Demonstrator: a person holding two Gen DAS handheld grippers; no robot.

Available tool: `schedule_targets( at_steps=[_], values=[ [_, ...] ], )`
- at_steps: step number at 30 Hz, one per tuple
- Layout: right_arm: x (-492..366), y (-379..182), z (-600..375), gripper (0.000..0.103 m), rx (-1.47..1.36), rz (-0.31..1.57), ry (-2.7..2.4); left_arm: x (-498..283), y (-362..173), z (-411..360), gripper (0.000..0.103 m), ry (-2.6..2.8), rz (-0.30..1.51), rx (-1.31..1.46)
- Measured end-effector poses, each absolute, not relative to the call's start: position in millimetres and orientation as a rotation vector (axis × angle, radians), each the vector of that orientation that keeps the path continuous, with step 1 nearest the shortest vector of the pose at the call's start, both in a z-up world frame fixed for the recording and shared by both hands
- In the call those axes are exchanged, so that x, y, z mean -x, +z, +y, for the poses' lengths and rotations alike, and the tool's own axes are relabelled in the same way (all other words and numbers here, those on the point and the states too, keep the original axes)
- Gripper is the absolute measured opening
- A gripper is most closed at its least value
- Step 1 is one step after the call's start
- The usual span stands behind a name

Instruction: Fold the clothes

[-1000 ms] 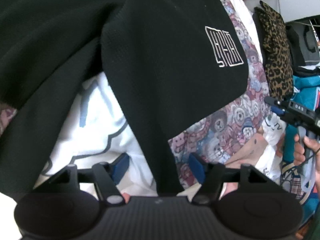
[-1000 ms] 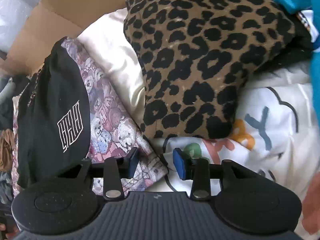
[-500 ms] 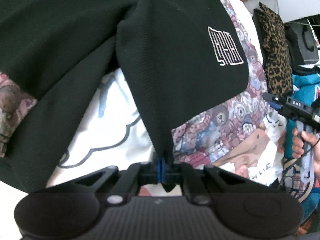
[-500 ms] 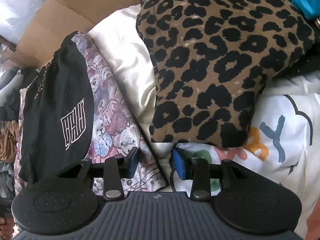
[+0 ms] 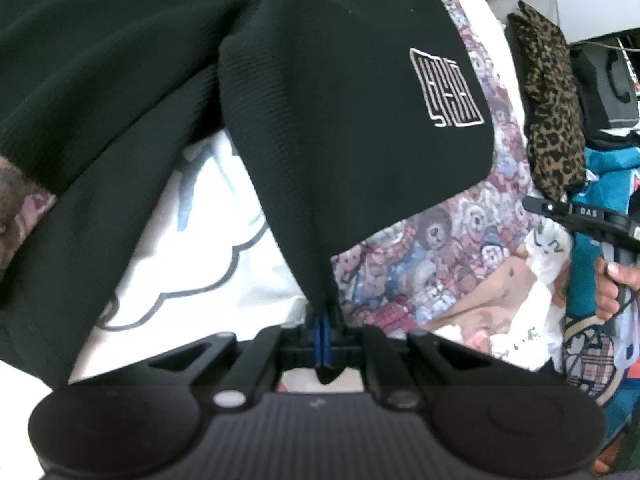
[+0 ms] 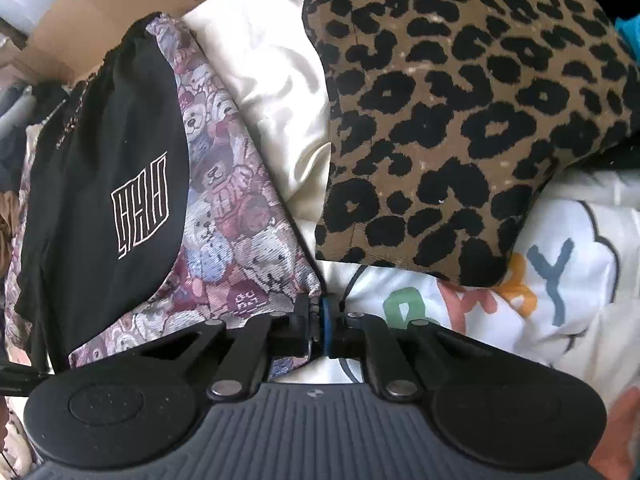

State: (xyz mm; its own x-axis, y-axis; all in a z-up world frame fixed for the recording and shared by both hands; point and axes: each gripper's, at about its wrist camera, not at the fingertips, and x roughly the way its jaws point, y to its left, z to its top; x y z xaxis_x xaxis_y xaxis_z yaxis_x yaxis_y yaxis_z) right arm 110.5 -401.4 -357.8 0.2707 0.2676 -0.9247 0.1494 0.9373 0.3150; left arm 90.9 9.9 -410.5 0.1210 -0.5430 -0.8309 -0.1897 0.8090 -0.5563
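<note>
Your left gripper (image 5: 323,334) pinches a corner of the black ribbed-knit garment (image 5: 320,120), which fills the upper left of the frame and carries a white outlined logo (image 5: 446,88). Your right gripper (image 6: 318,322) has its jaws pressed on the corner of the woven teddy-bear fabric (image 6: 240,240), beside the fuzzy leopard-print piece (image 6: 460,120) at upper right.

A white sheet printed with clouds and coloured letters (image 6: 552,280) carries the laundry: a teddy-bear print garment (image 6: 236,248) lies at left under a black garment (image 6: 104,184), a leopard-print piece (image 6: 460,120) far right, cream fabric (image 6: 272,80) between them.
</note>
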Motion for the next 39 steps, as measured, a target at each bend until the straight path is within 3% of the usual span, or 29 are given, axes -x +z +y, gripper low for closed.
schedule_targets(
  at_steps=[10, 22, 25, 30, 39],
  values=[
    [-109, -315, -383, 0.003, -0.165, 1.325, 0.005, -92, -394, 14, 0.002, -0.335, 1.442, 0.632],
    [-131, -365, -364, 0.007, -0.044, 1.400, -0.049, -105, -425, -4, 0.004, -0.321, 1.526, 0.534],
    [-129, -360, -366, 0.025, -0.038, 1.404, -0.092, -109, -420, 2, 0.011, -0.309, 1.558, 0.538],
    [-122, -327, -383, 0.027, -0.143, 1.389, -0.111, -118, -394, 24, 0.035, -0.261, 1.545, 0.549],
    [-132, -234, -391, 0.031, -0.274, 1.321, -0.099, -158, -314, 82, 0.044, -0.153, 1.415, 0.683]
  ],
)
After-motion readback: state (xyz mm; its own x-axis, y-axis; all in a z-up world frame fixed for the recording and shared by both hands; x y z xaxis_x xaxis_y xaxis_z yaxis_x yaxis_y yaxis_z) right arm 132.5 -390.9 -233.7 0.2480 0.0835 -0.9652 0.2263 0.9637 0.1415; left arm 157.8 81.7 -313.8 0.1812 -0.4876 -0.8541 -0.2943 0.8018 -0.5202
